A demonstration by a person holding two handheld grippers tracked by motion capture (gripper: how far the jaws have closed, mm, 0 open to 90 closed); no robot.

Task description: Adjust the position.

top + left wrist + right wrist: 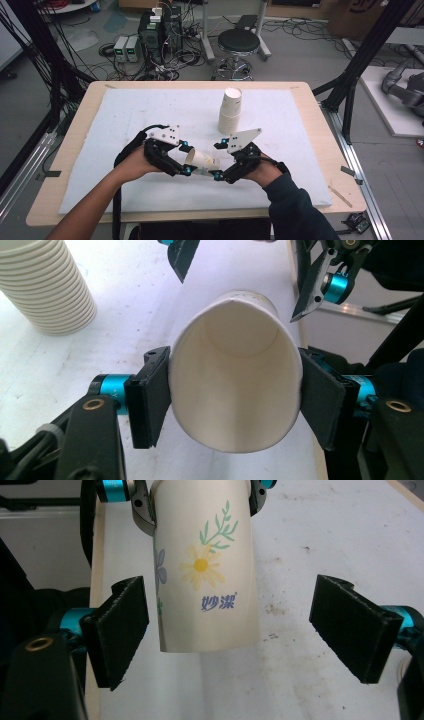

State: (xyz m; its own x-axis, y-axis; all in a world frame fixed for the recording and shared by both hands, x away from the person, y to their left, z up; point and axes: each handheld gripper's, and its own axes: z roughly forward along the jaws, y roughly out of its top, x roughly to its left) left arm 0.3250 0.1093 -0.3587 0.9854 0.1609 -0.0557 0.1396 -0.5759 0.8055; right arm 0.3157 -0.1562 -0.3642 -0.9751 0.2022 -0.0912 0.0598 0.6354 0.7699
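White padding covers the desk [75, 150], and cables, power units and a stool crowd the floor beyond its far edge. Item in hand: a single paper cup [202, 160], held on its side clear of the surface, near the middle of the desk towards the near edge. The left gripper [235, 400] is clamped across the cup's open rim, pads pressing both sides and squeezing the mouth slightly oval. The right gripper [235, 630] has its jaws spread wide on either side of the cup's base end, and neither pad touches it.

Assessment: the step looks like a hand-over or a two-handed grasp. The next move calls for the right jaws to close squarely on the base without crushing the thin wall.

A stack of paper cups [230, 111] stands upright behind, towards the far edge and apart from the grippers. Open padding lies to the left, right and near side, so there is ample room to move.
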